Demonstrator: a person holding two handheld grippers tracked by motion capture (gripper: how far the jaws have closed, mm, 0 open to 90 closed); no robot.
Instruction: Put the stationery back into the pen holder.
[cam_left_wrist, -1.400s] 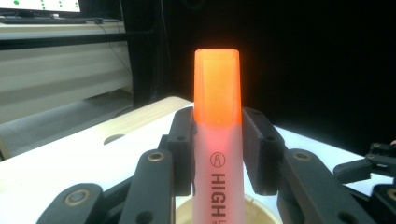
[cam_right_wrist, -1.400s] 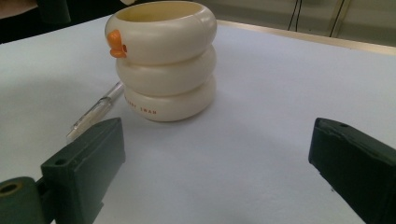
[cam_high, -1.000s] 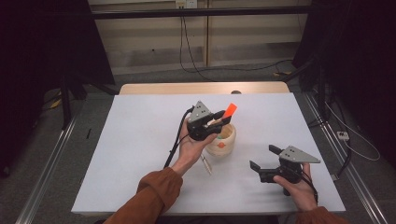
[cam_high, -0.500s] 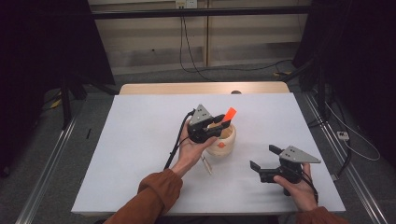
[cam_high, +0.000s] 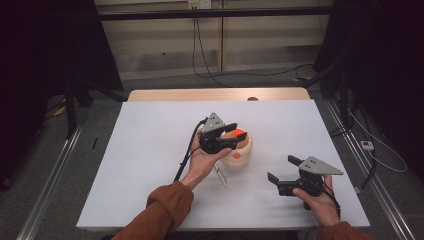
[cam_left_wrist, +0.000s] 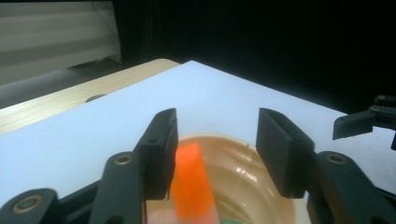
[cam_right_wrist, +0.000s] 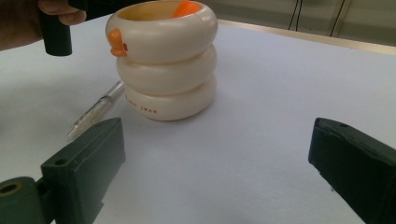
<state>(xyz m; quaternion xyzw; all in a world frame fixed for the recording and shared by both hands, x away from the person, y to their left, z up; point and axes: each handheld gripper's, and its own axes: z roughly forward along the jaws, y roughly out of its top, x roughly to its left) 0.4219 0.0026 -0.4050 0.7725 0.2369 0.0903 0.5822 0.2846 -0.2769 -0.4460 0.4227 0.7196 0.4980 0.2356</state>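
Left claw (cam_high: 231, 136) just opened above the cup's (cam_high: 239, 155) rim, orange pen (cam_left_wrist: 191, 184) inside.

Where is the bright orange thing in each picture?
High view: the orange thing sits mid-table, in the cream holder, by the left claw.
Left gripper view: bottom centre, just inside the left jaw, which has just been opening.
Right gripper view: top centre, poking over the holder's rim.
Shared landmark: the cream holder.
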